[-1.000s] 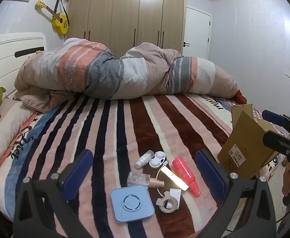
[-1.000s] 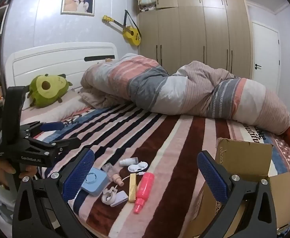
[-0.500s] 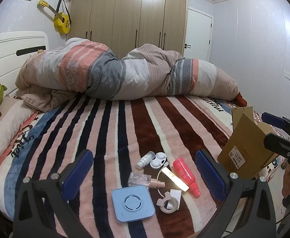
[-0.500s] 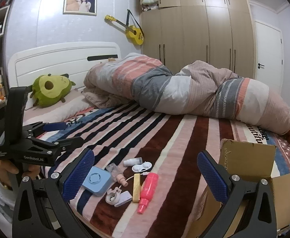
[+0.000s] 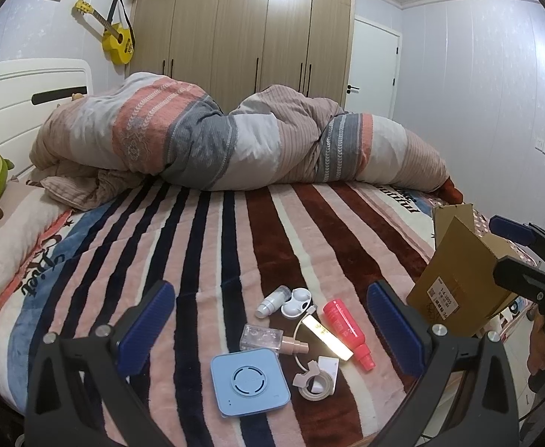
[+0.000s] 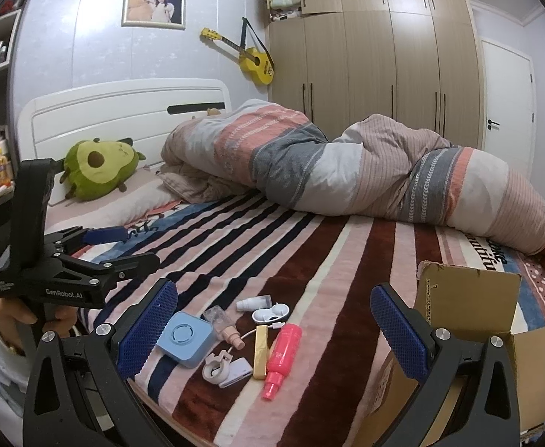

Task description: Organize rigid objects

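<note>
While the rumpled duvet (image 5: 235,141) fills the far half of the bed (image 5: 235,231), the striped blanket in front lies open. At the bed's right edge stands a cardboard box (image 6: 469,313), flaps up. Both the left gripper (image 5: 272,320) and right gripper (image 6: 272,320) hover with fingers wide, holding nothing. Near the front edge cluster a blue square device (image 5: 249,381), red bottle (image 5: 347,326), yellow bar (image 5: 326,335) and tape roll (image 5: 315,383).

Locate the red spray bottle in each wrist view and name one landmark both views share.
Left wrist: red spray bottle lies right of centre, low, nozzle toward the camera.
Right wrist: red spray bottle lies bottom centre, nozzle toward the camera.
Shared landmark: blue square device, left of the bottle.
</note>
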